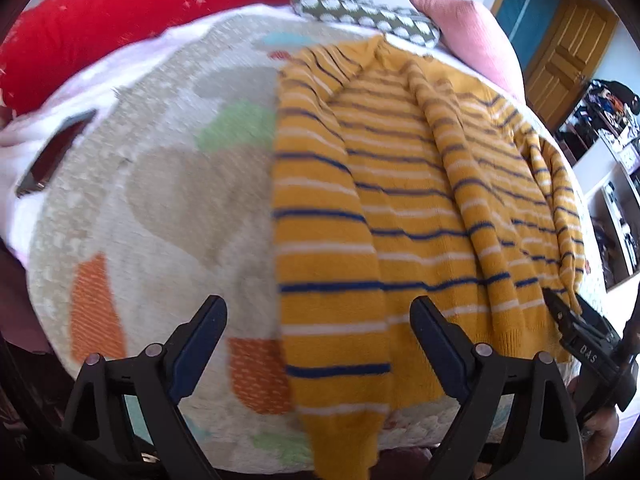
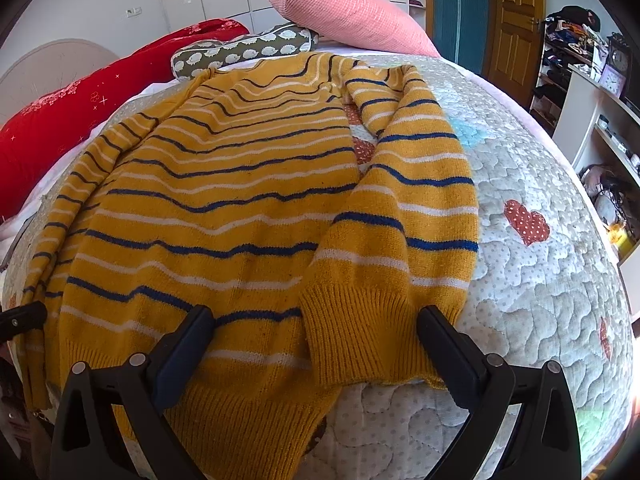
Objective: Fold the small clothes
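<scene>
The striped sweater point(image 2: 224, 200) lies flat on the quilted bedspread point(image 2: 532, 304), mustard yellow with navy and white bands. Its ribbed hem faces the right gripper point(image 2: 316, 322). One sleeve point(image 2: 404, 216) is folded down alongside the body, its ribbed cuff point(image 2: 360, 332) near the hem edge.

The right gripper stands open, the cuff lying between its spread fingers with no pad pressing on it. The left gripper point(image 1: 320, 316) is also open; it grips nothing, and the other sleeve point(image 1: 320, 240) lies beneath its fingers.

Beyond the neckline rest a patterned cushion point(image 2: 244, 52), a pink pillow point(image 2: 356, 20) and a red blanket point(image 2: 80, 108). A wooden door point(image 2: 516, 20) stands behind.
</scene>
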Demonstrator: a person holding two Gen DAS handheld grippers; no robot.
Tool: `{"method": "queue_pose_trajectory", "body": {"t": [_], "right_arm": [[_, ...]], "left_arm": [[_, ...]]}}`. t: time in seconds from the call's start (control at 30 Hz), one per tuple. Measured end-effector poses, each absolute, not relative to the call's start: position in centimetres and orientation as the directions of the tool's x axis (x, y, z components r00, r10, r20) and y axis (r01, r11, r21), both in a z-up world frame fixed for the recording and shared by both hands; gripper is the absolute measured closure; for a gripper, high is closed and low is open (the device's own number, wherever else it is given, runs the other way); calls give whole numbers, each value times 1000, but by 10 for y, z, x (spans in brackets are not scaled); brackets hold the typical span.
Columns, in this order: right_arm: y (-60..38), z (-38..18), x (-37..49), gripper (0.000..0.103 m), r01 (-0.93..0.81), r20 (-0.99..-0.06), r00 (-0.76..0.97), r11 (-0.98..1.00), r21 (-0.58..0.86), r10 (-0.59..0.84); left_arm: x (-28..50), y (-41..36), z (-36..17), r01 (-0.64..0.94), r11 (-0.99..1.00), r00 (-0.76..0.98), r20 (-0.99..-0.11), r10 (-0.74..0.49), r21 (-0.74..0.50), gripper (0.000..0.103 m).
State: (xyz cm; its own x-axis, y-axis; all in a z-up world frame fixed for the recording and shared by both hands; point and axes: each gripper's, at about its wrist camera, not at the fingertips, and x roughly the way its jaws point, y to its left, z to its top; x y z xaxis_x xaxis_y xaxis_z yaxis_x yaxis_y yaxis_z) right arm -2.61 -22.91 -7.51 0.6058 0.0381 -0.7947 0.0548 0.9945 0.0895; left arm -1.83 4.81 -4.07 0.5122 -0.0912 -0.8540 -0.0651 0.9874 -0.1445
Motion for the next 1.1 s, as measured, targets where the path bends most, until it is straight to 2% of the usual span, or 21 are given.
{"method": "queue_pose_trajectory", "body": {"t": [0.13,0.27,0.33,0.4,0.43,0.47,0.5,0.7,0.87,0.97,1.1], "right_arm": [[-232,-66,-33,2,51,-771,635,993,106,49],[-236,-46,-50,11,18,-724,682,986,164,107],[-236,-36,-58,14,14,-704,703,988,151,98],[-240,-27,-65,15,19,-688,721,990,137,81],[-243,-24,-69,15,27,-683,727,992,126,67],[-246,-21,-72,15,38,-680,731,993,113,50],[-249,-18,-75,15,50,-677,736,994,100,31],[-272,-11,-85,18,116,-680,731,992,44,-55],[-288,-16,-79,19,176,-707,704,982,71,-75],[-299,-13,-71,19,208,-711,699,973,99,-77],[-313,-7,-49,19,211,-723,689,968,135,-49]], "left_arm": [[4,71,-26,-91,988,521,-851,-60,-126,10],[43,76,-40,-54,985,468,-875,-122,-166,11],[59,73,-53,-38,981,444,-883,-155,-192,22],[73,71,-65,-42,975,403,-897,-182,-217,65],[76,71,-66,-58,969,397,-896,-198,-239,69],[78,72,-63,-70,963,406,-889,-212,-262,82],[80,75,-58,-79,961,420,-883,-211,-267,86],[96,129,-23,-231,960,516,-857,-19,-161,89],[128,181,-34,-394,917,442,-863,244,58,88],[124,202,-32,-423,906,441,-873,207,1,83],[96,202,-14,-414,907,511,-844,164,-74,81]]}}
